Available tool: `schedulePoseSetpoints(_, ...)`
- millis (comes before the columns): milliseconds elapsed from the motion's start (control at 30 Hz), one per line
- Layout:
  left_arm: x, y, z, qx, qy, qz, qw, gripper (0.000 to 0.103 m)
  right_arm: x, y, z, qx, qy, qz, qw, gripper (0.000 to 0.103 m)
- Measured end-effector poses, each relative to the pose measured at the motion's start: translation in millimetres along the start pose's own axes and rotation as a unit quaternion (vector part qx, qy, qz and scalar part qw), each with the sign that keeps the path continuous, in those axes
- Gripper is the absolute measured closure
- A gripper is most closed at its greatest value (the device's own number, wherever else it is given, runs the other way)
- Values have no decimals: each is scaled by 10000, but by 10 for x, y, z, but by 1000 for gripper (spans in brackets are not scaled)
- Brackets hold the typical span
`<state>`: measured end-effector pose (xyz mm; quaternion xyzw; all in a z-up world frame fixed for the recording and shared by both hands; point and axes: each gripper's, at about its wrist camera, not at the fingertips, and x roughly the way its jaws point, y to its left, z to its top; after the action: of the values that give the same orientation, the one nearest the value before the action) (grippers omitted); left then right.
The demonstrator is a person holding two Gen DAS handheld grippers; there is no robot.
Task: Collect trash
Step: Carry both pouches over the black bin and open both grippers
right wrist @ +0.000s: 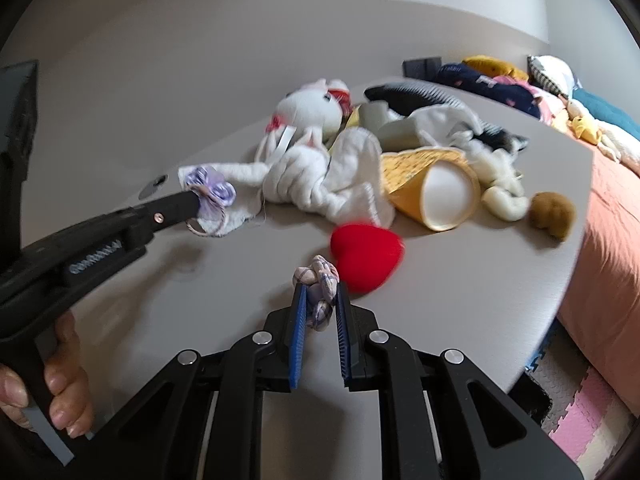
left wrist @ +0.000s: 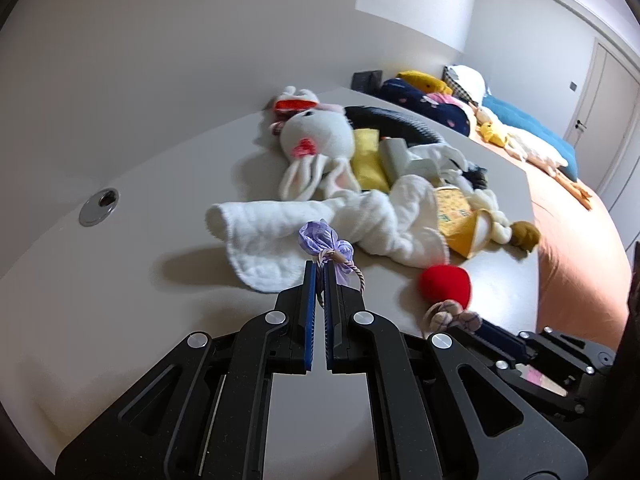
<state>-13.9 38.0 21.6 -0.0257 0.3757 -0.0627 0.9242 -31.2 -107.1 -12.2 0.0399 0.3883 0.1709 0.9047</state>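
Claws both loaded: left claw (left wrist: 319, 270) clamped on bow (left wrist: 326, 245), right claw (right wrist: 321, 298) on knot (right wrist: 318, 280). Pile (left wrist: 384, 184) at twelve o'clock uncollected on table (left wrist: 120, 300).

On the table (right wrist: 480, 300), the heart (right wrist: 366, 256) lies before the cup (right wrist: 436, 188).

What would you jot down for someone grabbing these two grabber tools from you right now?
Left gripper: shut on the purple ribbon bow, held above the grey table.
Right gripper: shut on the plaid knotted fabric piece attached to the red plush heart.
Left on the table: white cloth, yellow paper cup, bunny plush.
No bin in view; nothing deposited yet.
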Motion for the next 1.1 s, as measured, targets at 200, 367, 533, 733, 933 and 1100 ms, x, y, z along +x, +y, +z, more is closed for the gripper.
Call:
schedulePoseSetpoints(200,-123,-431,11,311,-43,-334,9989,100,-477,-414,-114,402,-305,-339,9981,87)
schedulePoseSetpoints(367,-161,-977,-44,655,1,-709,9953,100,-828,-866,-279,782,-420,-764,9931,87)
schedulePoseSetpoints(533,-146,-1491,-162,972,121,-1051,9896,100,-1105,-1263,-471,1098,-494,-1094,9867,87)
schedulePoseSetpoints(733,-36,-1977,-332,1286,361,-1336,9820,100,-1312,-1637,-654,1429,-531,-1389,9785,87)
schedulePoseSetpoints(933,87,-2293,-441,1489,539,-1528,9755,100,-1449,-1906,-822,1667,-537,-1628,9710,87)
schedulePoseSetpoints(1100,190,-2479,-498,1639,648,-1636,9707,100,-1512,-2074,-909,1835,-526,-1799,9650,87)
